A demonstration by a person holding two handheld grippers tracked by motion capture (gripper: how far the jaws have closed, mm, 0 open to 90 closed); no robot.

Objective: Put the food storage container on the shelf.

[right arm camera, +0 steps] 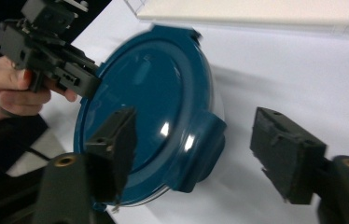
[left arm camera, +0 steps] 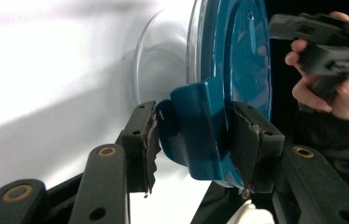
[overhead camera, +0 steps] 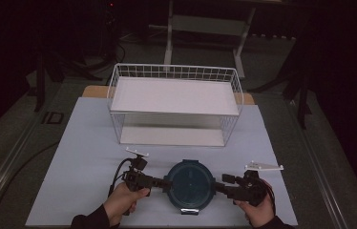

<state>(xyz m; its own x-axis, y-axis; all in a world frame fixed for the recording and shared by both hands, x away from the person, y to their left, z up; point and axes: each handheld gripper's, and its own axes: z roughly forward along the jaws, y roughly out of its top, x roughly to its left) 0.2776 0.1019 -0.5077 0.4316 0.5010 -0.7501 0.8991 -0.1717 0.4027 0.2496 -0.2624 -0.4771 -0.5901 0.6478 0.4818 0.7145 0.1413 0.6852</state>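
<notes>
Nearest me, low in the high view, both my hands hold a tool at either side of the round teal lid, which sits on a clear container on the white counter, near its front edge and in front of the wire basket. On my left, the left tool is clamped on the lid's side latch: in the left gripper view the two pads press on the teal tab from both sides, one on its outer face and one on the face toward the lid's top. My left hand grips that tool's handle. On my right, the right tool stands apart: in the right gripper view its pads sit on either side of the opposite latch, one over the lid's top, the other well off on the counter side, with clear gaps to the tab, so it touches nothing. My right hand is at the counter's front right. The basket is white, with a flat white shelf across its upper part and another white sheet at its floor; it stands behind the lid, apart from it, toward the far side of the counter. A grey plate rides on top of the right tool.
</notes>
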